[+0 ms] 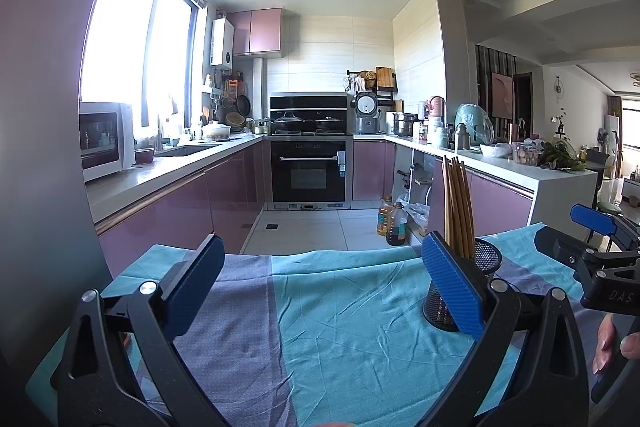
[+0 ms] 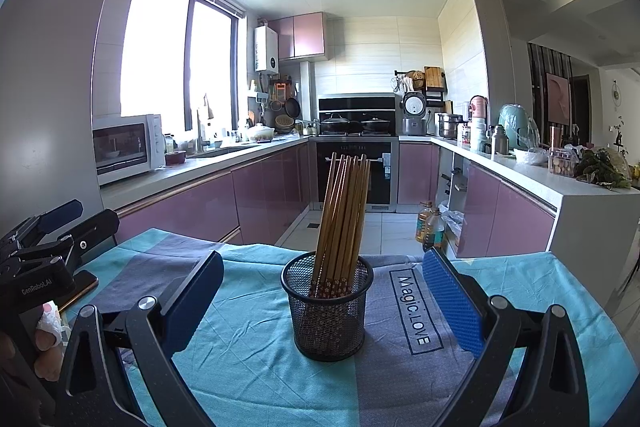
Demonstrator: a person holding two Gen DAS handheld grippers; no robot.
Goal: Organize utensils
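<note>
A black mesh holder (image 2: 328,311) stands upright on the teal and grey cloth (image 2: 240,355), filled with several wooden chopsticks (image 2: 344,211) that lean slightly right. My right gripper (image 2: 324,291) is open, with the holder between and just ahead of its blue pads (image 2: 452,299), not touching. In the left wrist view, my left gripper (image 1: 320,283) is open over bare cloth (image 1: 340,327). The holder (image 1: 486,261) and chopsticks (image 1: 458,203) sit behind its right finger, partly hidden. Nothing is held in either gripper.
A dark phone (image 2: 80,287) lies on the cloth's left edge beside a hand (image 2: 48,331). Beyond the table's far edge is tiled floor with oil bottles (image 1: 394,223). Purple cabinets, worktops and an oven (image 1: 308,171) line the kitchen.
</note>
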